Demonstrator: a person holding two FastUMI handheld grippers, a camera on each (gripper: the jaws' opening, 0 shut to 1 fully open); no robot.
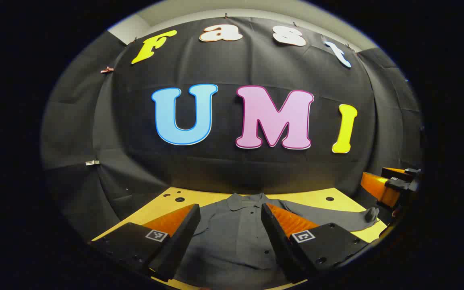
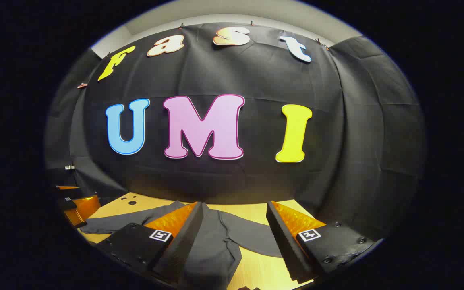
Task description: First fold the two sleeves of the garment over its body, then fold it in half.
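Yellow table [image 1: 316, 198] in the booth, with a grey polo shirt [image 1: 236, 237] spread flat on it, collar toward the back wall. Looks like nothing's folded yet, so sleeve one is up. Left gripper [image 1: 230, 229] hangs open over the shirt's chest; right gripper [image 2: 236, 233] is open near the right sleeve [image 2: 252, 237]. Next move is probably dropping down to pinch that sleeve end.

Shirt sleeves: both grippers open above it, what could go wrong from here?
1. The right gripper straddles bunched cloth near the sleeve; closing here may pinch two layers.
2. The left gripper hovers over the shirt body, not a sleeve, and could drag the placket.
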